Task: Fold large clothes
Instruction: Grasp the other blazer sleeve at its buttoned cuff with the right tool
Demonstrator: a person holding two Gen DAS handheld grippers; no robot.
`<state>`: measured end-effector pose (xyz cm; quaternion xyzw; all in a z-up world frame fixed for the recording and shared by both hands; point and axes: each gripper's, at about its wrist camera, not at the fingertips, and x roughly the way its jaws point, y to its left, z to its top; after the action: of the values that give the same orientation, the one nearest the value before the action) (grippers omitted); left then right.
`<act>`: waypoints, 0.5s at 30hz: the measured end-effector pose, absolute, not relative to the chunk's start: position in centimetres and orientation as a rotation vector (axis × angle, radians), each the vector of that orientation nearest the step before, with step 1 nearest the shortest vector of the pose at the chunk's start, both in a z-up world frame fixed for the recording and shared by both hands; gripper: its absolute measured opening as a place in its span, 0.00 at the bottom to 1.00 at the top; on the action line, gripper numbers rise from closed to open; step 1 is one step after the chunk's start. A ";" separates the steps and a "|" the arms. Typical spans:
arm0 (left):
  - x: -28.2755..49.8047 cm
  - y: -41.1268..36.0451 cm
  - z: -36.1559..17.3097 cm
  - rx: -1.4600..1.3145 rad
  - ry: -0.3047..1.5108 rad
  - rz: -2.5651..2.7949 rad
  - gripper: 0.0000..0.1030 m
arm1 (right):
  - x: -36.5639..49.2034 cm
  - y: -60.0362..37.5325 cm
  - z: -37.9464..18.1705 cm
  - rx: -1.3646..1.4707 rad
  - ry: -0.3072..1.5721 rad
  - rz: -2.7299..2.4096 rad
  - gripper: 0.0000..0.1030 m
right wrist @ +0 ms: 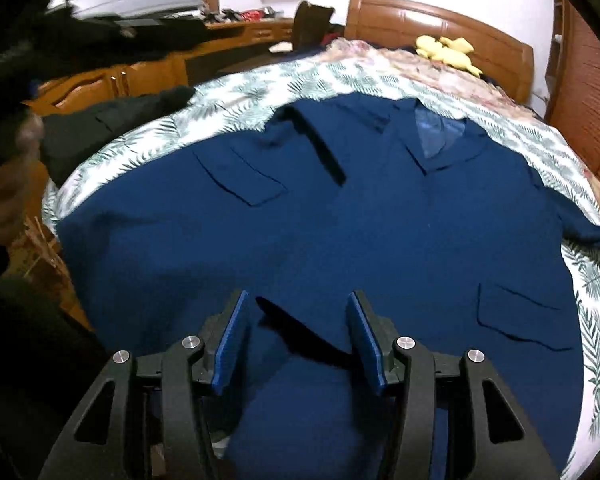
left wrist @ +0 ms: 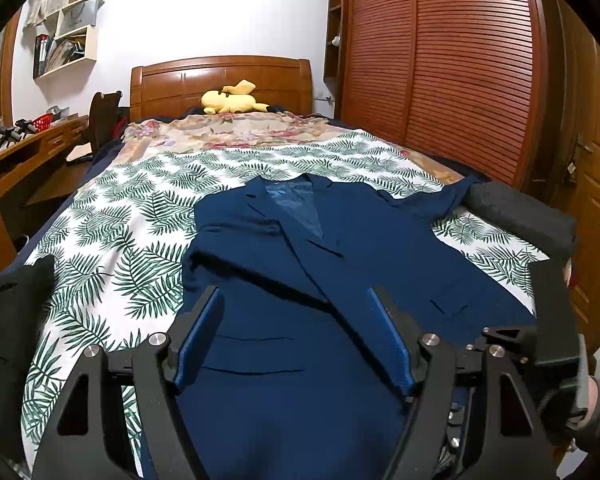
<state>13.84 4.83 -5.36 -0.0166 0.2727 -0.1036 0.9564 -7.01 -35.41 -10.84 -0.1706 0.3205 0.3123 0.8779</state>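
A navy blue suit jacket (left wrist: 300, 264) lies face up on the leaf-print bedspread (left wrist: 112, 240), collar toward the headboard. Its left sleeve is folded across the front; the other sleeve stretches out to the right. My left gripper (left wrist: 296, 300) is open above the jacket's lower hem, with nothing between its blue pads. My right gripper (right wrist: 298, 304) is open over the jacket (right wrist: 340, 220) near its hem, also empty. The right gripper's black body (left wrist: 540, 320) shows at the right of the left wrist view.
A black garment (right wrist: 112, 132) lies at the bed's left edge. A yellow plush toy (left wrist: 232, 98) sits by the wooden headboard (left wrist: 220, 80). A wooden desk (left wrist: 24, 152) stands left of the bed, a slatted wardrobe (left wrist: 460, 60) to the right.
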 end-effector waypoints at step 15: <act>12.8 3.0 -6.0 -0.015 0.567 -0.206 0.72 | -6.2 -45.2 -4.0 -0.195 0.446 0.512 0.03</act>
<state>12.82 2.98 -6.05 -0.0074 0.2791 -0.1016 0.9548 -6.25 -45.21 -3.96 -0.0956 0.2186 0.2507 0.9382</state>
